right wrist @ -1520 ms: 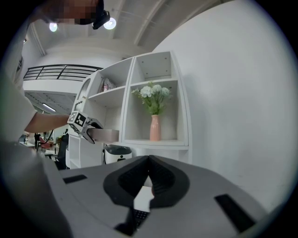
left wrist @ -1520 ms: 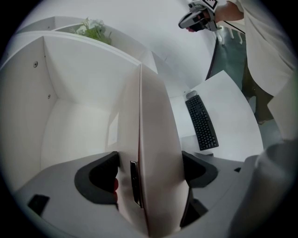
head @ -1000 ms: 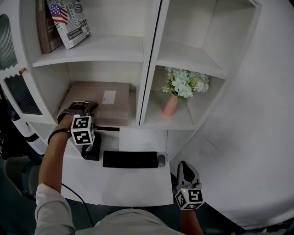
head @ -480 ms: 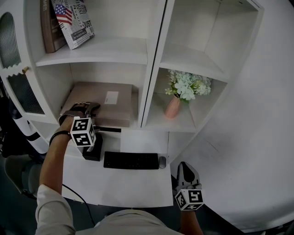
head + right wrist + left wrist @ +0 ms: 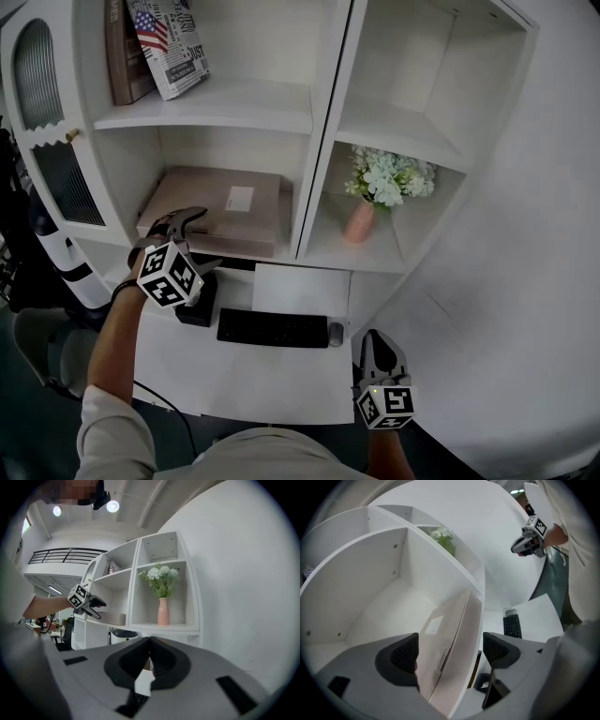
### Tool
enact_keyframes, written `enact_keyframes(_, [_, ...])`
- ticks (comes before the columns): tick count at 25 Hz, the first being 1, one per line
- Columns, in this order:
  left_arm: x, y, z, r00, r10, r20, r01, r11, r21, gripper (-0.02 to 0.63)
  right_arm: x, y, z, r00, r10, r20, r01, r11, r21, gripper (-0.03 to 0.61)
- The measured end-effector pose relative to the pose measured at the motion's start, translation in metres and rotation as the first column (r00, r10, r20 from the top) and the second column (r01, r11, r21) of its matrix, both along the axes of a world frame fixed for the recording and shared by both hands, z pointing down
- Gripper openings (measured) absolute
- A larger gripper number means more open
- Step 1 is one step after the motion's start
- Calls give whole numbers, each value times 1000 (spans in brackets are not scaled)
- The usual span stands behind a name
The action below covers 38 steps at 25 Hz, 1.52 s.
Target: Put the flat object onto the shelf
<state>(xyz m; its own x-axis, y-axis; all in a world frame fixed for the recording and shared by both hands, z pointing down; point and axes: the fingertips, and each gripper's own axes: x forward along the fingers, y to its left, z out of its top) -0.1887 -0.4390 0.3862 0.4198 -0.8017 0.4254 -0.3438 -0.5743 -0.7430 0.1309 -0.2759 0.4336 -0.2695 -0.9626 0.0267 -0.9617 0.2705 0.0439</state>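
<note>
Flat object = tan flat box [image 5: 220, 208], lying flat in the shelf [image 5: 225, 101] compartment just left of the pink vase [image 5: 361, 222], across the upright divider. It looks fully on the board, so the placing seems done or nearly so.

Left gripper [image 5: 452, 651]: fingers released and spread wide. The box's front edge stands between them, and no contact is visible. Right gripper [image 5: 150, 660]: fingers clenched together on nothing, low and well below the vase, beside the bench [image 5: 281, 375].

Handling (judgement): looks like stiff cardboard, probably light, matte so not slippery, and not fragile. It is wide, so a corner hold would let it twist. Better to pinch the thin front edge near its middle and slide it.

Writing: the white label [image 5: 240, 198] on the box top is too small to read. The newsprint-pattern box [image 5: 169, 42], up and left of the vase, shows a US flag; its lettering isn't clearly legible. No brand seen.
</note>
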Motion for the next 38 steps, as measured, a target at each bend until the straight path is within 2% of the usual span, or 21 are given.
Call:
enact_keyframes(2, [1, 8, -7, 993, -15, -117, 13, 1000, -17, 433, -4, 0, -2, 1000, -14, 0, 14, 1000, 5, 3])
enact_keyframes(4, [0, 16, -15, 969, -36, -245, 28, 999, -38, 431, -8, 1, -5, 1000, -28, 0, 28, 1000, 11, 3])
enact_keyframes(6, [-3, 23, -27, 918, -59, -392, 40, 998, -56, 428, -11, 1, -9, 999, -42, 1, 42, 999, 21, 3])
enact_keyframes(9, [-9, 35, -45, 814, -96, -573, 62, 995, -79, 411, -17, 1, -14, 998, -64, 3, 64, 997, 34, 3])
enact_keyframes(11, [-16, 42, -51, 758, -121, -641, 85, 993, -87, 405, -22, 1, -18, 997, -82, 6, 82, 996, 42, 3])
enact_keyframes(13, [-23, 50, -56, 715, -142, -685, 119, 990, -81, 396, -26, 2, -22, 995, -101, 7, 100, 994, 51, 3])
enact_keyframes(17, [-37, 69, -62, 636, -163, -754, 171, 983, -69, 318, -35, 3, -29, 990, -138, 7, 137, 988, 65, 3])
enact_keyframes(22, [-45, 95, -59, 610, -171, -774, 208, 977, -52, 234, -48, 6, -34, 981, -192, 13, 190, 979, 74, 3])
enact_keyframes(23, [-47, 100, -58, 604, -174, -777, 220, 974, -47, 179, -51, 6, -34, 979, -203, 13, 202, 976, 76, 3])
enact_keyframes(26, [-53, 114, -56, 586, -181, -790, 252, 967, -34, 120, -60, 7, -36, 970, -241, 15, 239, 968, 81, 3])
enact_keyframes(29, [-56, 126, -53, 569, -187, -801, 270, 962, -33, 104, -69, 9, -39, 960, -278, 16, 276, 957, 85, 3])
enact_keyframes(38, [-63, 151, -30, 546, -230, -805, 322, 945, -52, 34, -88, 15, -43, 934, -356, 14, 353, 931, 87, 3])
